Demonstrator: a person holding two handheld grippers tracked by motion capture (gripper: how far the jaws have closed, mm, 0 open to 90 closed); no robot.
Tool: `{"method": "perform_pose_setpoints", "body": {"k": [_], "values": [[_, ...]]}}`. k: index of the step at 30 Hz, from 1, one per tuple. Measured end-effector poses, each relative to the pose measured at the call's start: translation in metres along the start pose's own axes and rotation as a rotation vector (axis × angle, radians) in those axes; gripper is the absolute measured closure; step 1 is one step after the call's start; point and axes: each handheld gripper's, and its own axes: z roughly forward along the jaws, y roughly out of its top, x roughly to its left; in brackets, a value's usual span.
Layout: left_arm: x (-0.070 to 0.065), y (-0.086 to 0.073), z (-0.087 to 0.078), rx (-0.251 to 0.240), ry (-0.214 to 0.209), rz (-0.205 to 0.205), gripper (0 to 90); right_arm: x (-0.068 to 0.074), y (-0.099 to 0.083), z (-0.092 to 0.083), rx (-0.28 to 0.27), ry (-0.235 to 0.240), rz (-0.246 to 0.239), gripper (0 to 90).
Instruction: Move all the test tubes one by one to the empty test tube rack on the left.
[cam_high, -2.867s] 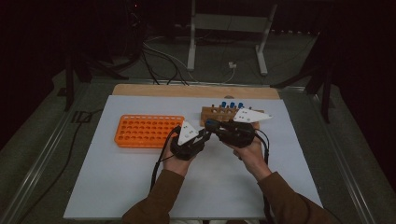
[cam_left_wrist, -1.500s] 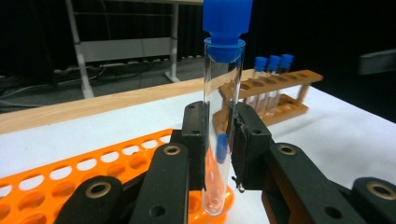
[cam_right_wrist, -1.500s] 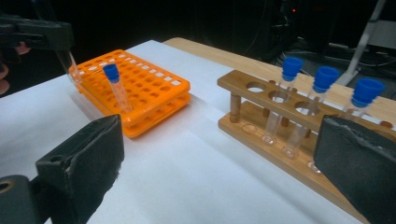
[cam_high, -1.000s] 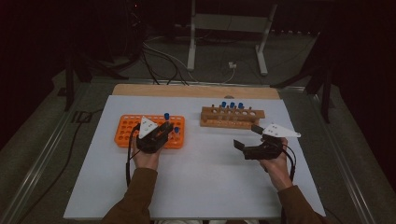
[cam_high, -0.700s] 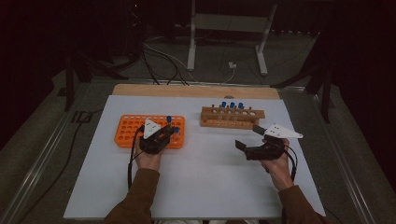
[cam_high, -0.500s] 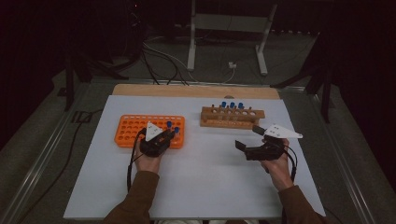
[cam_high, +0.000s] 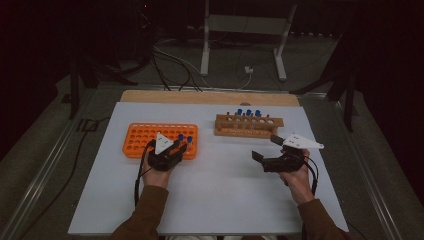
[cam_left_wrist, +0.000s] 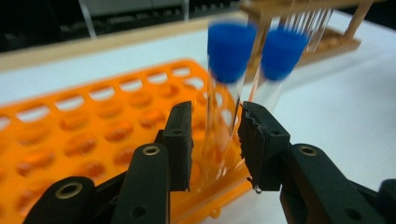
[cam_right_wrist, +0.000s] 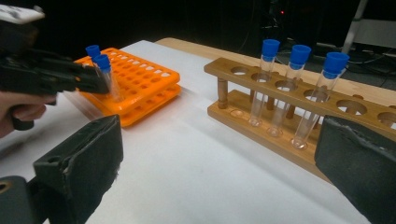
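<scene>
Left tool (cam_left_wrist: 214, 142) has loosened around tube (cam_left_wrist: 224, 100) in orange rack (cam_left_wrist: 70, 135).

I'm at a table (cam_high: 215, 200) with a white top; a strip of bare wood (cam_high: 210, 97) runs along its far edge; metal rails (cam_high: 45, 165) flank it on both sides. Beyond that, grey floor (cam_high: 310, 65), dimly lit; a white stand (cam_high: 245, 30) with two legs sits straight ahead; cables (cam_high: 170, 57) snake across the floor toward it, with a small white plug (cam_high: 248, 70) near its feet. A dark leg (cam_high: 75, 80) stands off to my left, more dark legs (cam_high: 345, 85) to my right. The back of the room is black; light falls mostly on the tabletop.
</scene>
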Motion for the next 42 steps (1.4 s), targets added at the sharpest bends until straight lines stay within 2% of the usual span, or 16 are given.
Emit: {"method": "perform_pose_setpoints", "body": {"k": [2, 4, 8, 12, 14, 21, 25, 28, 32, 35, 40, 42], "values": [[0.0, 0.003, -0.003, -0.011, -0.008, 0.008, 70.6, -0.001, 0.0, 0.0, 0.0, 0.0, 0.002, 1.5], [-0.001, 0.004, -0.003, 0.002, -0.009, 0.024, 77.3, -0.001, 0.0, 0.001, 0.001, 0.001, 0.006, 1.5], [-0.004, 0.003, 0.001, 0.038, -0.015, 0.041, 78.1, -0.001, 0.001, 0.002, 0.0, 0.001, 0.006, 1.5], [-0.001, 0.003, -0.001, 0.045, -0.019, 0.017, 77.2, -0.003, 0.005, 0.004, -0.004, -0.01, 0.008, 1.5], [0.001, 0.002, -0.002, 0.057, -0.023, 0.002, 70.4, -0.005, 0.008, 0.004, -0.005, -0.016, 0.011, 1.5], [0.009, 0.005, -0.026, 0.003, -0.023, -0.064, 58.0, -0.013, 0.02, 0.006, -0.007, -0.05, 0.003, 1.5], [0.015, 0.004, -0.043, -0.028, -0.056, -0.096, 54.1, -0.019, 0.026, 0.007, -0.013, -0.061, 0.011, 1.5], [0.018, 0.001, -0.055, -0.03, -0.057, -0.105, 41.7, -0.024, 0.031, 0.009, -0.015, -0.072, 0.021, 1.5], [0.021, -0.004, -0.069, -0.047, -0.027, -0.11, 26.2, -0.029, 0.037, 0.013, -0.013, -0.098, 0.026, 2.9], [0.025, -0.006, -0.077, -0.065, -0.001, -0.116, 23.8, -0.033, 0.039, 0.02, 0.0, -0.12, 0.033, 4.9], [0.025, -0.006, -0.083, -0.1, 0.035, -0.124, 12.7, -0.042, 0.046, 0.03, 0.018, -0.148, 0.04, 6.8], [0.024, -0.006, -0.084, -0.113, 0.035, -0.126, 7.8, -0.046, 0.048, 0.035, 0.029, -0.163, 0.037, 9.3]]}}
